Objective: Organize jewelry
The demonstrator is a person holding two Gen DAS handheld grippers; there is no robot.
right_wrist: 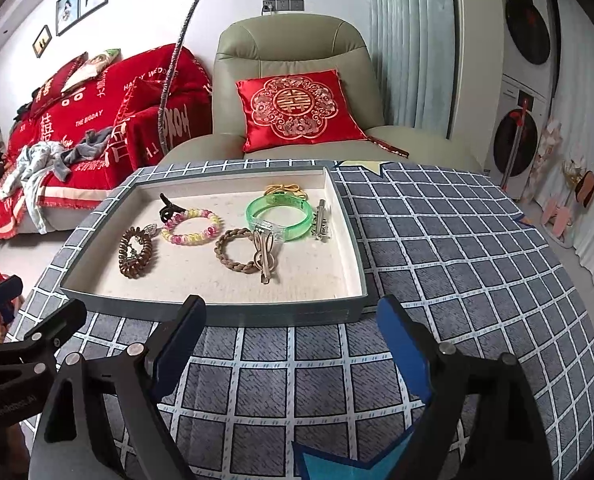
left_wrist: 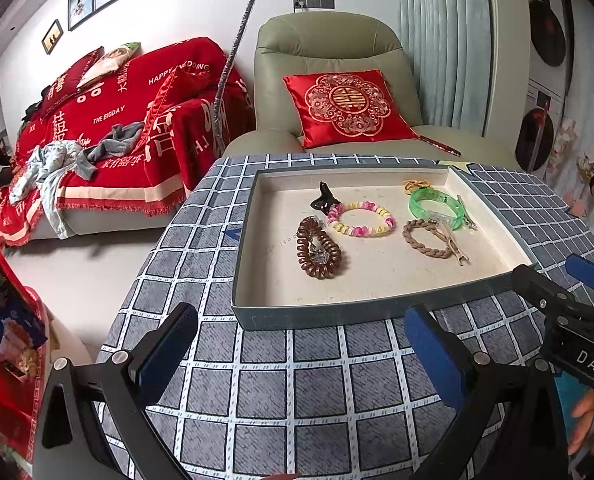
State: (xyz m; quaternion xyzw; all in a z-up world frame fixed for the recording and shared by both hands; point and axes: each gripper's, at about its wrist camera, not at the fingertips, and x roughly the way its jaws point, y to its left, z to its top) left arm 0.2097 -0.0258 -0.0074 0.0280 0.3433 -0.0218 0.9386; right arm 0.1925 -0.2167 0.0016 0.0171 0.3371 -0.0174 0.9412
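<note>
Nearest you, both grippers hover over the checked cloth of the counter (right_wrist: pixel 437 240), short of the tray: your left gripper (left_wrist: pixel 301 352) and right gripper (right_wrist: pixel 293 344) each have jaws spread wide with nothing between them. Just beyond, the shallow tray (right_wrist: pixel 217 312) holds all the jewelry. The brown coil bracelet (right_wrist: pixel 135 254) looks springy and light; take it across one side of the loop. The braided band (right_wrist: pixel 237 254) is soft, with a metal clip (right_wrist: pixel 265 258) lying across it, likely slippery and thin. Further back, the bead bracelet (right_wrist: pixel 191 226) may roll; the green bangle (right_wrist: pixel 279 214) is stiff, so pinch its wall.
</note>
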